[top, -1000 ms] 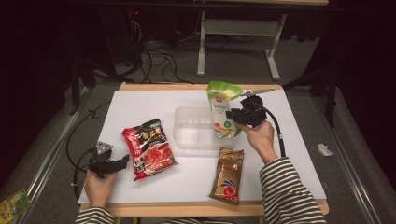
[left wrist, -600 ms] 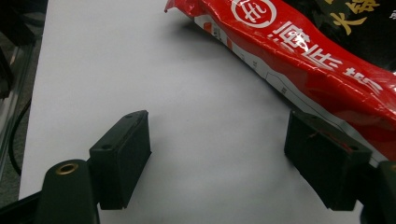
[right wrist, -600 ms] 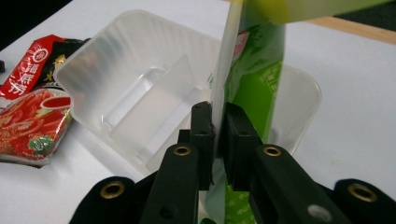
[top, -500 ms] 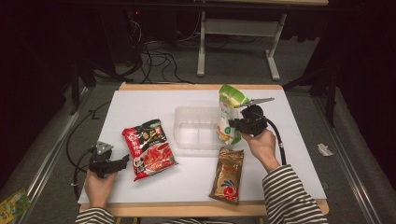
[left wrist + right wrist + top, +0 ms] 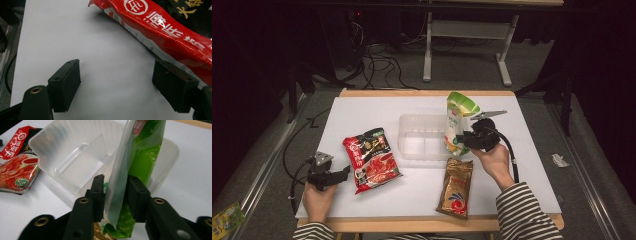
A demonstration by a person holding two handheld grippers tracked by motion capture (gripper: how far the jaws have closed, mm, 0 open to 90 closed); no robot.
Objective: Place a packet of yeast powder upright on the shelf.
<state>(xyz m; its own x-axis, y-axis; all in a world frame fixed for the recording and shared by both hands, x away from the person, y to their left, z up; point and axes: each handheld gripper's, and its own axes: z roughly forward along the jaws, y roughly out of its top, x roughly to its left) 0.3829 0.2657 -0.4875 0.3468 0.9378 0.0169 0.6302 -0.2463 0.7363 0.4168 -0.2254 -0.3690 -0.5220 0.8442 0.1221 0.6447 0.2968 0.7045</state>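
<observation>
Green and silver, the pouch stood on edge at the right-hand end of the clear plastic tub, its lower end at the tub's rim, and our right claw sat around its lower half. In the right gripper view the jaws flanked the pouch; they had just been opening, so the hold looked loose, with a sliver of a gap at one pad, though we could not be sure the other pad had let go. We read this as the placing step: the pouch was being set into the tub and released. Next, we reckoned, the claw would need to open wider and back away without dragging the pouch over, since it stood tall and thin and could topple outward.

Our left claw rested low on the bench, jaws spread wide with nothing between them, its right jaw just beside the red noodle packet. That packet lay flat, left of the tub. A brown and gold sachet lay flat near the front edge, below the tub.

The bench had a white top with a wooden edge. Around it the room was dark, with grey carpet, cables trailing on the floor behind, and a white desk frame beyond.
</observation>
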